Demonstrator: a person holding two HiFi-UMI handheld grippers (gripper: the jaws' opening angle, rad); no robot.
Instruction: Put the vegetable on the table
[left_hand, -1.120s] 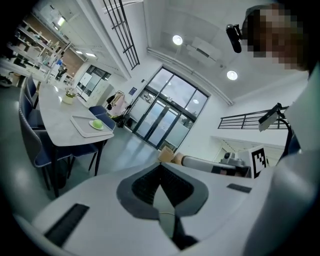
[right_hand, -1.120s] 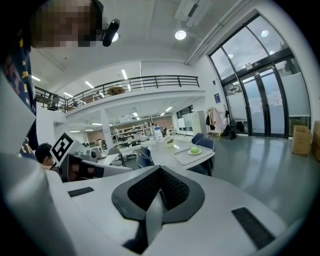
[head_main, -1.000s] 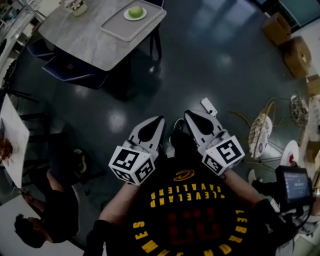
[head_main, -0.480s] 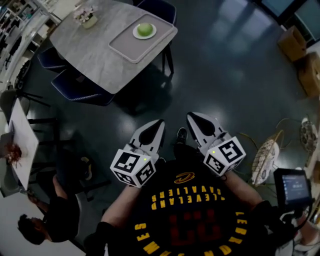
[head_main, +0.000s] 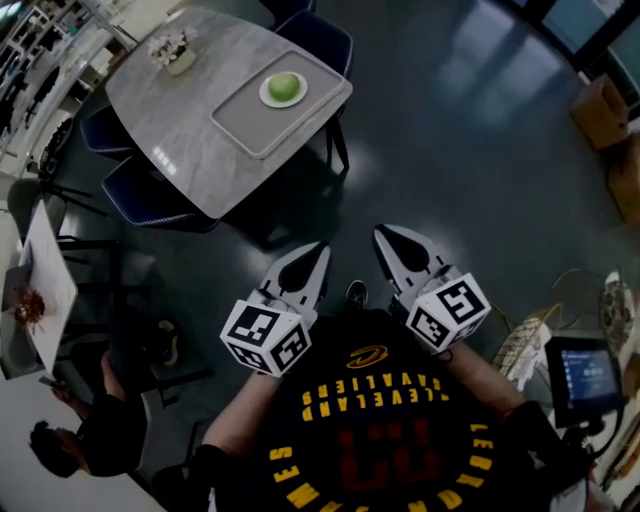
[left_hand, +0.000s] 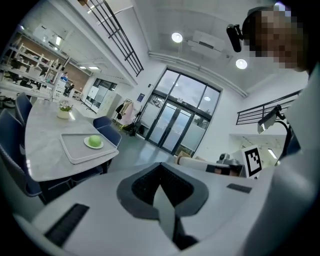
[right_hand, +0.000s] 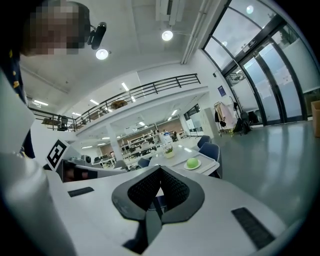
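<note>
A round green vegetable (head_main: 284, 86) lies on a small white plate (head_main: 265, 96), which rests on a grey tray (head_main: 245, 125) at the near right corner of a grey marble-look table (head_main: 180, 130). The same vegetable shows in the left gripper view (left_hand: 94, 141) and in the right gripper view (right_hand: 192, 162). Both grippers are held close to the person's chest, far from the table, above dark floor. The left gripper (head_main: 318, 250) is shut with nothing in it. The right gripper (head_main: 383, 234) is shut and empty too.
Blue chairs (head_main: 150, 190) stand round the table, and a small flower pot (head_main: 170, 55) sits at its far end. Another table (head_main: 40, 280) and a seated person (head_main: 100, 430) are at the left. Cardboard boxes (head_main: 600, 100) and wicker items (head_main: 520, 340) lie at the right.
The table with the tray has come lower and larger in the head view, so the person has moved nearer to it. Both grippers stay shut in front of the chest.
</note>
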